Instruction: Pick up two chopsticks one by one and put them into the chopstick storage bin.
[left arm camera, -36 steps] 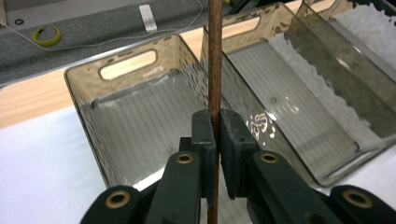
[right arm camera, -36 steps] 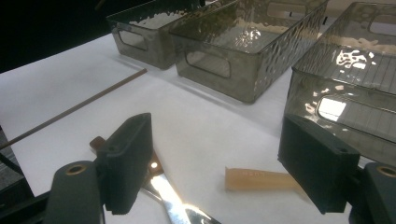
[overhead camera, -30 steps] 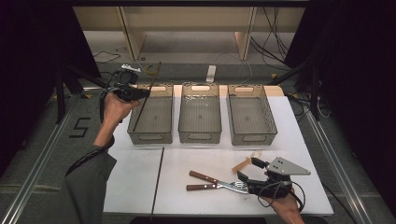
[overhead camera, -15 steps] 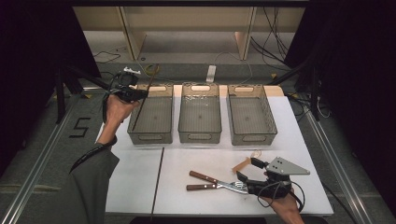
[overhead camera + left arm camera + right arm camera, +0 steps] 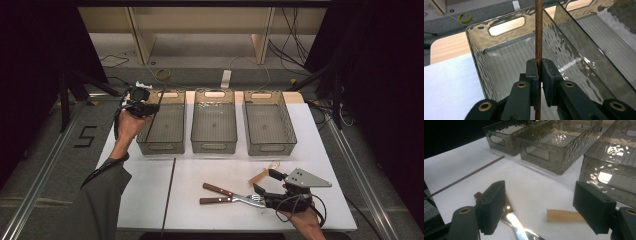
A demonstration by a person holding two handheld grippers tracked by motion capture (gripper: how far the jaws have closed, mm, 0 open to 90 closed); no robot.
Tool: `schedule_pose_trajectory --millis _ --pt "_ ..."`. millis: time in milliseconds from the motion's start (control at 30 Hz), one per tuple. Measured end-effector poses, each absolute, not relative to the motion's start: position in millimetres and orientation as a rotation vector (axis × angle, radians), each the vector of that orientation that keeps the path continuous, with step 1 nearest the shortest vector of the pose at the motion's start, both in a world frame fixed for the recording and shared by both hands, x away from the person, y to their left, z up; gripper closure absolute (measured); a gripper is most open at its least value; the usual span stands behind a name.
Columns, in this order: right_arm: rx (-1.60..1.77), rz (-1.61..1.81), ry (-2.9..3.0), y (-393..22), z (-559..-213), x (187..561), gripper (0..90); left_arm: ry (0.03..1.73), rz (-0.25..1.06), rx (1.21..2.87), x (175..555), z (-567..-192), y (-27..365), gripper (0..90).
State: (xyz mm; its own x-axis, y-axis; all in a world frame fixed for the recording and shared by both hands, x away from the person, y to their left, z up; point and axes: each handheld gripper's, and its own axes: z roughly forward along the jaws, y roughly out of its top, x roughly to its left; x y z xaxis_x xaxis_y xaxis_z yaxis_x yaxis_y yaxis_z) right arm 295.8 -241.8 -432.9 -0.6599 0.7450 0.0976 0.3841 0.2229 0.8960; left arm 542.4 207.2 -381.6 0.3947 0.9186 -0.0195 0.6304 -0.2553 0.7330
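My left tongs (image 5: 150,106) hang above the left-hand one of three smoky clear bins (image 5: 164,122) that stand in a row along the bench's far edge. They have just been easing apart a little, yet in the left gripper view the pads (image 5: 532,72) sit against a thin brown stick (image 5: 538,35), so I call them clamped on it. The stick runs straight up between them, and in the high view it slants over the bin's left wall, its lower end hidden from me.

A second thin brown stick (image 5: 169,192) lies flat on the white bench (image 5: 220,167), running from just before the left bin down to the near edge.

My right tongs (image 5: 263,181) rest near the bench's near right corner with their jaws wide apart, nothing between the pads. Just beyond them lie two pieces of cutlery with brown wooden handles (image 5: 218,189), handles pointing toward the left edge, the metal ends crossing close to the nearer jaw. A small tan flat piece (image 5: 259,176) lies just beside the other jaw; in the right gripper view it (image 5: 564,215) sits on the bench between the two jaws, untouched.

The middle bin (image 5: 214,122) and right bin (image 5: 267,125) stand alongside the first.
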Motion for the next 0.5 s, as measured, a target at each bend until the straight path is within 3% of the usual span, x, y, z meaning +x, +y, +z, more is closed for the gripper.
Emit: schedule_pose_trajectory --millis 67,233,500 --pt "1.05 1.413 2.154 -242 -433 296 27.1 1.327 0.547 1.993 543 -382 207 68.0" --pt "1.05 1.41 2.155 -242 -433 296 27.1 1.32 0.518 1.972 536 -372 205 50.5" --pt "1.057 1.404 2.152 -242 -434 296 27.0 1.35 0.374 1.973 506 -361 203 32.2"
